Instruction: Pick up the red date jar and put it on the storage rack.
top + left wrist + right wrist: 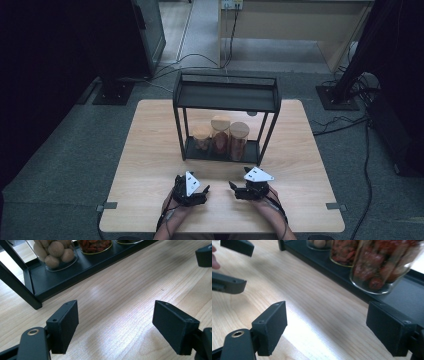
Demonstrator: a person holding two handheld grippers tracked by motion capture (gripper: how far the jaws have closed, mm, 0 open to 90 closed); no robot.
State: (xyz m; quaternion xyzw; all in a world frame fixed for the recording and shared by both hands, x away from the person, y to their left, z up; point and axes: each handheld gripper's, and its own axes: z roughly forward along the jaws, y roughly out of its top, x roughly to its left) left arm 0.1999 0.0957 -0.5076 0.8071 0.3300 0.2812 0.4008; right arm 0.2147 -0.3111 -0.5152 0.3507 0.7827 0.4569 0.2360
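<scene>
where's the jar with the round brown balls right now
In the high view, the jar of brown balls stands leftmost of three jars on the black rack's bottom shelf, beside the middle jar.

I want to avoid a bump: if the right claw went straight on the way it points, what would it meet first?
Probably the black shelf's bottom tray, then the jar of red fruit on it. The right claw is open and empty; depth is unclear.

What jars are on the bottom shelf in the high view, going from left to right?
Short jar of round brown balls → tall jar of small red bits → jar of bigger red pieces, all with wooden lids.
</scene>
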